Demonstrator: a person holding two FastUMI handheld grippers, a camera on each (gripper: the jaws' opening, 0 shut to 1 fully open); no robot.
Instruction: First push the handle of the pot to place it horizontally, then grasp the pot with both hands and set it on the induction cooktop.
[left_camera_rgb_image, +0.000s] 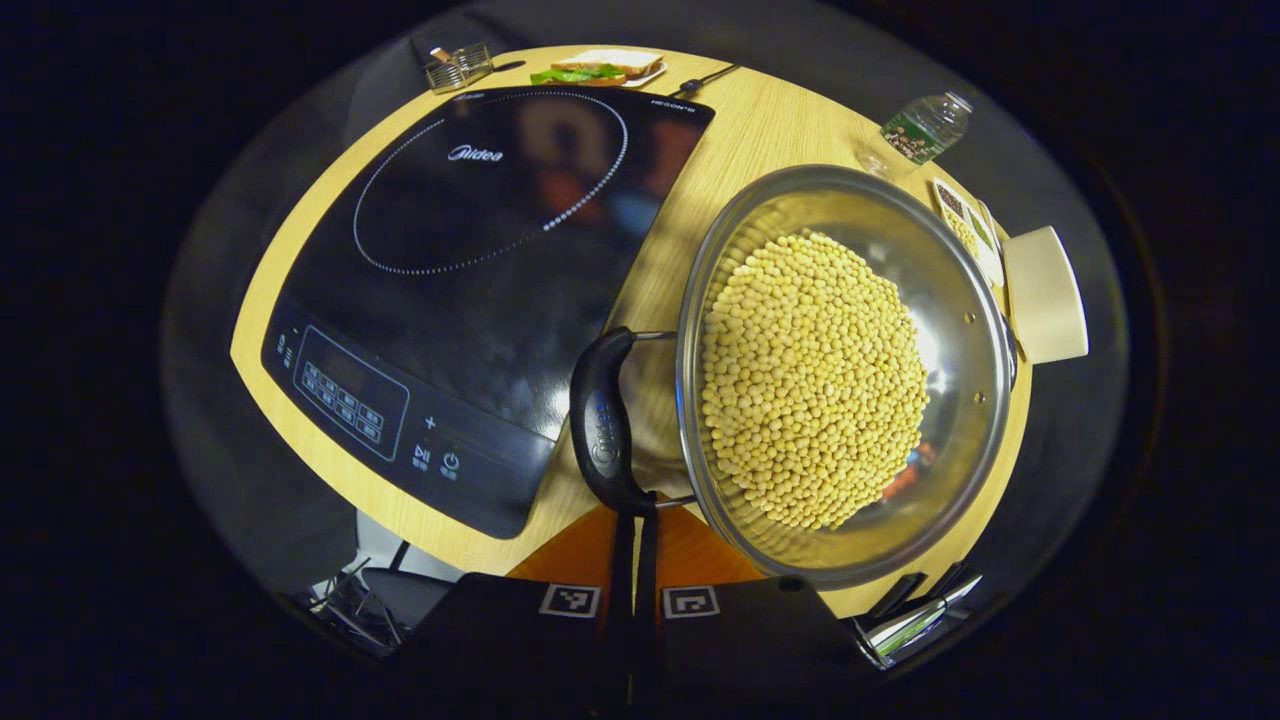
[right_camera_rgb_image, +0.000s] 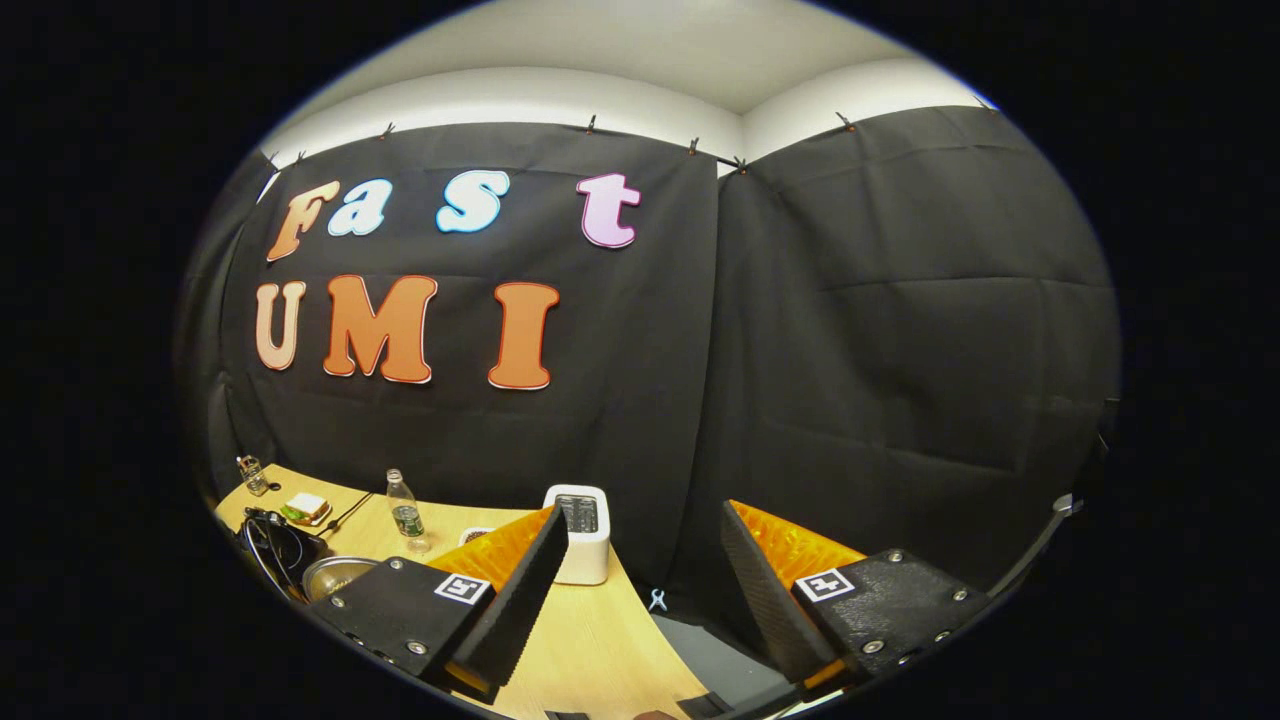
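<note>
Fingers of our left gripper (left_camera_rgb_image: 633, 560) sit nearly together, tips right at the lower end of the pot's black handle (left_camera_rgb_image: 603, 420) — we judge they are pinching or nudging it, but can't tell whether both pads actually press. Handle lies flat beside the rim, facing the cooktop, which looks like the pushed-horizontal state the task asks for first.

Pot (left_camera_rgb_image: 960, 330), steel and loaded with pale yellow beans (left_camera_rgb_image: 812, 380), stands on the wooden table (left_camera_rgb_image: 760, 130) just beside the induction cooktop (left_camera_rgb_image: 480, 290), not yet on it. Heavy load — hence the two-handed lift, we reckon.

Farther back in the left gripper view: water bottle (left_camera_rgb_image: 925, 128), sandwich plate (left_camera_rgb_image: 600, 68), white toaster (left_camera_rgb_image: 1045, 295) past the pot.

Right gripper view adds what the left lacks: our right gripper (right_camera_rgb_image: 640, 570) is up and well apart from the pot, jaws wide, holding nothing, aimed at the booth wall. It sees the toaster (right_camera_rgb_image: 580, 535) upright from the side and the bottle (right_camera_rgb_image: 403, 510) beyond.
</note>
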